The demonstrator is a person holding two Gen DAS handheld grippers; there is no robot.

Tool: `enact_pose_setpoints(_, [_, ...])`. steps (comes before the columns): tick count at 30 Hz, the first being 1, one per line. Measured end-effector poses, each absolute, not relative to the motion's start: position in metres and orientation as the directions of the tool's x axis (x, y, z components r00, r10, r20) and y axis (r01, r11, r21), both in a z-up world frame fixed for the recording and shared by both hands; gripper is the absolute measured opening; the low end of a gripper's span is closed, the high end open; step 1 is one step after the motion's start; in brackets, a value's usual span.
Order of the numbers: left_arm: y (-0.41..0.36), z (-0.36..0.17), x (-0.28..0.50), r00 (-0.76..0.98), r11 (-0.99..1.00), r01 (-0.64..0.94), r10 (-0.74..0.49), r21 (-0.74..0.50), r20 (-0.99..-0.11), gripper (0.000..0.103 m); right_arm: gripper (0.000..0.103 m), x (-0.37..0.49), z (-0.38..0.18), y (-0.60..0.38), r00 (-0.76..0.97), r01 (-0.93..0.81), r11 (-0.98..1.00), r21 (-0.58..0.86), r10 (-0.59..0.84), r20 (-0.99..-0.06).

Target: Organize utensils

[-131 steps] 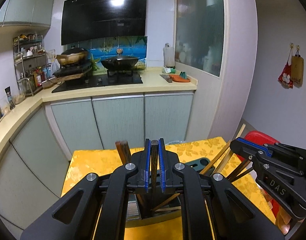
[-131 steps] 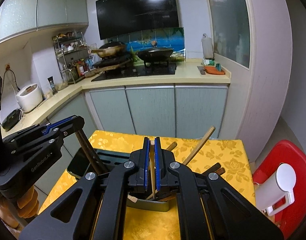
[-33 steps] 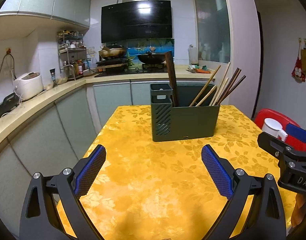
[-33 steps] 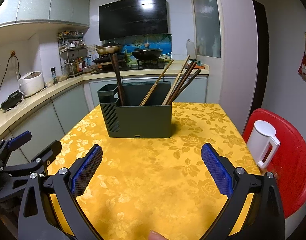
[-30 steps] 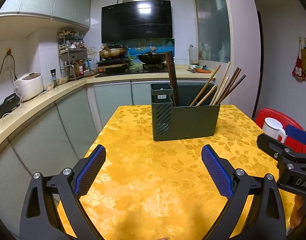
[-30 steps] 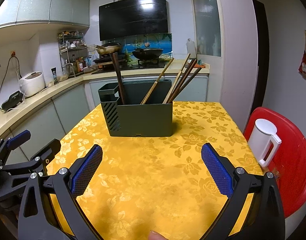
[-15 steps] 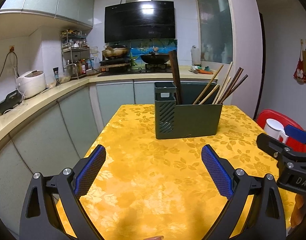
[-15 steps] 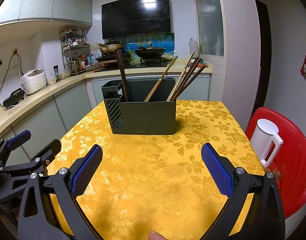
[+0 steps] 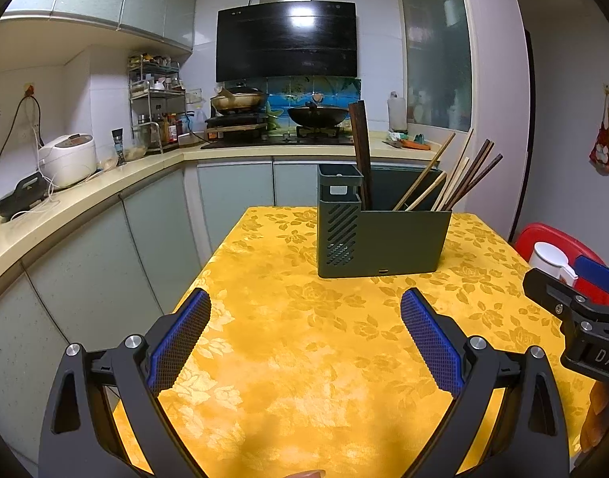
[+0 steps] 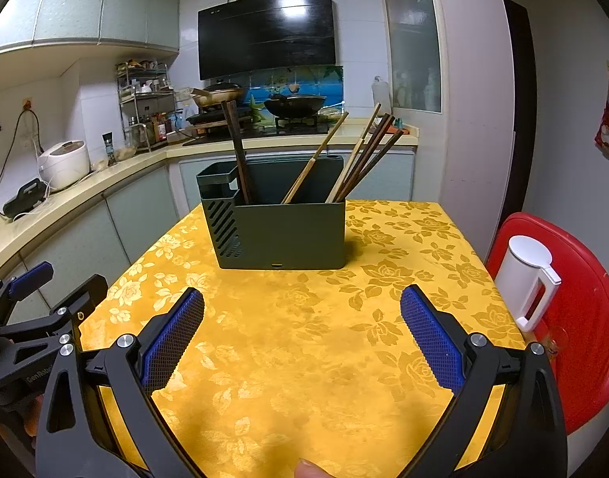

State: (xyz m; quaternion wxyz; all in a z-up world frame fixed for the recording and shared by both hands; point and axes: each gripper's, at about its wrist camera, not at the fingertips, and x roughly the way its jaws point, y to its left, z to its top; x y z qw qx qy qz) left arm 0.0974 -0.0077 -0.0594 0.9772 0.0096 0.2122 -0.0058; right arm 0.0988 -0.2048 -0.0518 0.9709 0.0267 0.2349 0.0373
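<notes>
Left gripper [image 9: 306, 338] lower centre of left view, fingers spread wide, empty. Dark green utensil holder [image 9: 380, 239] mid-frame on yellow tablecloth [image 9: 304, 358], chopsticks [image 9: 455, 179] leaning inside. Right gripper [image 10: 302, 334] likewise spread, empty.

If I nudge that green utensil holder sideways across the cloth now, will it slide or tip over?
The green utensil holder is wide and low with a flat base, so it should probably slide rather than tip. The yellow tablecloth may bunch and drag with it. The chopsticks lean loosely to one side and stick out well above the rim, so they would likely rattle or shift.
</notes>
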Motion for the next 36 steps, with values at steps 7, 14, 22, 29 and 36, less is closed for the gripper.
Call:
enact_pose_setpoints(7, [-0.008, -0.057, 0.099, 0.911, 1.0, 0.018, -0.011, 0.013, -0.413, 0.093, 0.096, 0.099, -0.052, -0.205, 0.886, -0.06, 0.996, 0.07, 0.086, -0.455])
enact_pose_setpoints(14, [-0.009, -0.055, 0.1, 0.911, 1.0, 0.025, -0.021, 0.004, -0.412, 0.093, 0.096, 0.1, -0.052, -0.206, 0.886, -0.059, 0.996, 0.067, 0.083, -0.456])
enact_pose_setpoints(22, [-0.009, -0.056, 0.103, 0.914, 1.0, 0.026, -0.025, -0.004, -0.406, 0.094, 0.096, 0.104, -0.057, -0.21, 0.881, -0.043, 0.997, 0.065, 0.068, -0.469])
enact_pose_setpoints(29, [-0.007, -0.062, 0.107, 0.903, 1.0, 0.017, -0.018, -0.007, -0.43, 0.095, 0.096, 0.104, -0.058, -0.209, 0.88, -0.043, 0.997, 0.063, 0.068, -0.47])
enact_pose_setpoints(36, [-0.003, -0.067, 0.112, 0.89, 1.0, 0.005, -0.013, -0.018, -0.456, 0.096, 0.096, 0.104, -0.062, -0.206, 0.876, -0.039, 0.997, 0.061, 0.064, -0.479])
